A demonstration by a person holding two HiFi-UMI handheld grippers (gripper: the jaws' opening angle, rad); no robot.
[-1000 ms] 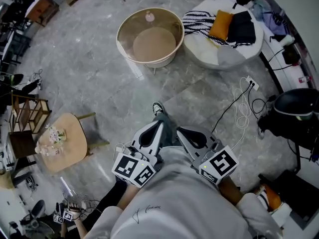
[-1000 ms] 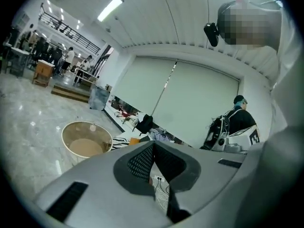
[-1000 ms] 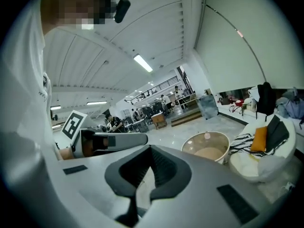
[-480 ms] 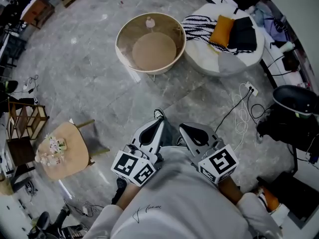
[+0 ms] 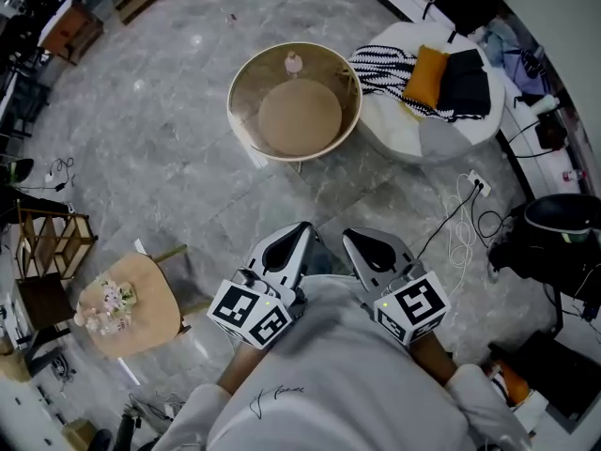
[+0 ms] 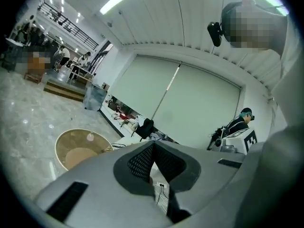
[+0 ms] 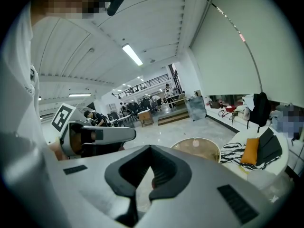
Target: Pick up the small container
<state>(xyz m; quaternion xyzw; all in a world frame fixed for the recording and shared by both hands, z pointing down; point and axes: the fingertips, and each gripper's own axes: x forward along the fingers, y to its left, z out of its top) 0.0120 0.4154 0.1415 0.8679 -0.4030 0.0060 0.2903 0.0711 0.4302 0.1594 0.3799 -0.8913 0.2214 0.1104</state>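
- Nearest to the person's torso, we find the left tool (image 5: 299, 235) and the right tool (image 5: 355, 242) held side by side, apart from each other and pointing forward over the floor.
- The left gripper view shows the left tool's jaws closed tip to tip with nothing between them. The right gripper view shows the same for the right tool.
- Only the right gripper view shows the other tool from the side, at its left edge.
- Only the head view shows the small wooden tabletop (image 5: 150, 294) bearing flowers (image 5: 105, 301) at lower left, and the cables (image 5: 460, 238) on the floor at right.
- Further out stands the round glass tabletop (image 5: 231, 101) with a pale rim, seen in all three views.
- The small container (image 5: 294, 62) stands upright on the glass near the far rim, well apart from both tools.
- It is pale pink, with a rounded body and a narrower top. Finer detail is too small to tell.
- Just beside that tabletop, a white pouf (image 5: 404, 125) carries a striped cloth (image 5: 380, 64) and an orange cushion (image 5: 427, 75).
- Farthest off, the left gripper view alone shows a seated person (image 6: 240, 120).
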